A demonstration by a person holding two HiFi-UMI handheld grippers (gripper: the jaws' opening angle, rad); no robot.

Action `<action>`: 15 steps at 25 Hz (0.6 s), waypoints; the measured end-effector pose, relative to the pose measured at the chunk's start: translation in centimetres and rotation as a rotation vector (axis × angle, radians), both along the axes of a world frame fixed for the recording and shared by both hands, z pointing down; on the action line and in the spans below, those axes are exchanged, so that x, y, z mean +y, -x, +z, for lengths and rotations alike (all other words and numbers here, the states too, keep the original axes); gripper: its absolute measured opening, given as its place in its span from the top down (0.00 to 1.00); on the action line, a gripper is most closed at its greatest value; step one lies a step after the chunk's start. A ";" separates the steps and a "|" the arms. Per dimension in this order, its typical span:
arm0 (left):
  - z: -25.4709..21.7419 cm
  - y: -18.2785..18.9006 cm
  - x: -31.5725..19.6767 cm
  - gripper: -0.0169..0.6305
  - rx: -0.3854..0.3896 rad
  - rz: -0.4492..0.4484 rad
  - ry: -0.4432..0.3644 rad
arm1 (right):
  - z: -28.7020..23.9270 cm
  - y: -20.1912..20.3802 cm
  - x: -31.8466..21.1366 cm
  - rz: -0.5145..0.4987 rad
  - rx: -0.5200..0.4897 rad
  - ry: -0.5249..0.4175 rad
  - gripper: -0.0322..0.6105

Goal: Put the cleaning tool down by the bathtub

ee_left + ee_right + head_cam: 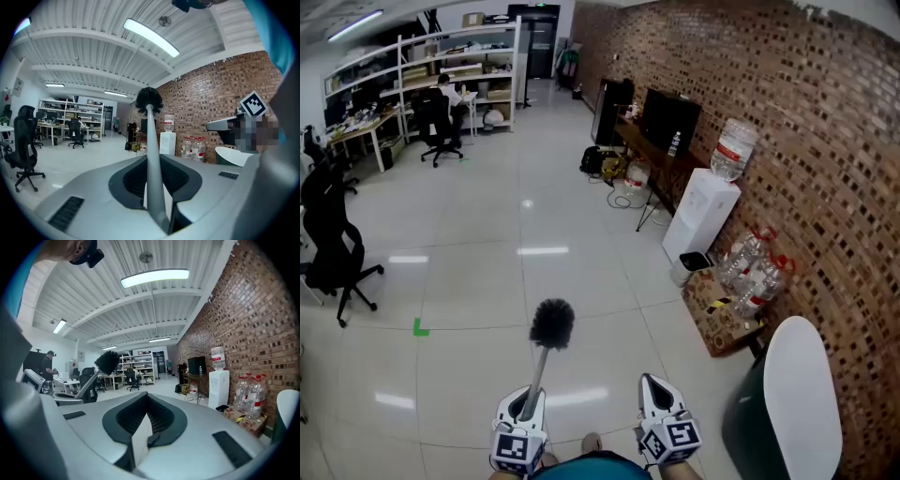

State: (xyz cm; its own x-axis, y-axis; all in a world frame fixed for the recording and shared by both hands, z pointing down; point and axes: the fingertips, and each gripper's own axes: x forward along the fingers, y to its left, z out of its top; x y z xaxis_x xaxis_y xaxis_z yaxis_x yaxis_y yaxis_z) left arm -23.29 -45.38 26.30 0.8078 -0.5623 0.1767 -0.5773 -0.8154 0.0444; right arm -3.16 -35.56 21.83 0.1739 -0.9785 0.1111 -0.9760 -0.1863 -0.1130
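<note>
The cleaning tool is a brush with a round black bristle head [552, 322] on a grey handle [536, 375]. My left gripper [528, 398] is shut on the handle low down, and the brush [149, 99] sticks out forward and upward over the floor. The right gripper [654, 386] is beside it at the bottom of the head view, jaws together with nothing between them. From the right gripper view the brush head [108, 363] shows to the left. The bathtub [802, 394], white inside and dark green outside, stands at the lower right against the brick wall.
A white water dispenser [701, 220] and several water bottles [755, 272] on cardboard line the brick wall on the right. A black office chair [333, 244] stands at the left. A table with a screen [668, 120] is further back. A person sits at a far desk [448, 94].
</note>
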 end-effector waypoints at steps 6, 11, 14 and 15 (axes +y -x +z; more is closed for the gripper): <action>0.6 -0.2 2.8 0.87 0.010 0.083 0.032 | -0.5 0.6 3.7 0.058 0.027 0.012 0.93; -0.5 -3.3 5.6 0.87 0.002 0.143 -0.002 | -0.3 -1.4 6.5 0.086 0.010 -0.007 0.92; -0.6 -6.5 7.9 0.87 -0.002 0.154 -0.004 | -0.1 -4.0 8.7 0.084 0.001 -0.015 0.93; -0.7 -7.6 8.7 0.87 0.001 0.153 -0.003 | -0.2 -5.1 9.6 0.086 -0.001 -0.017 0.92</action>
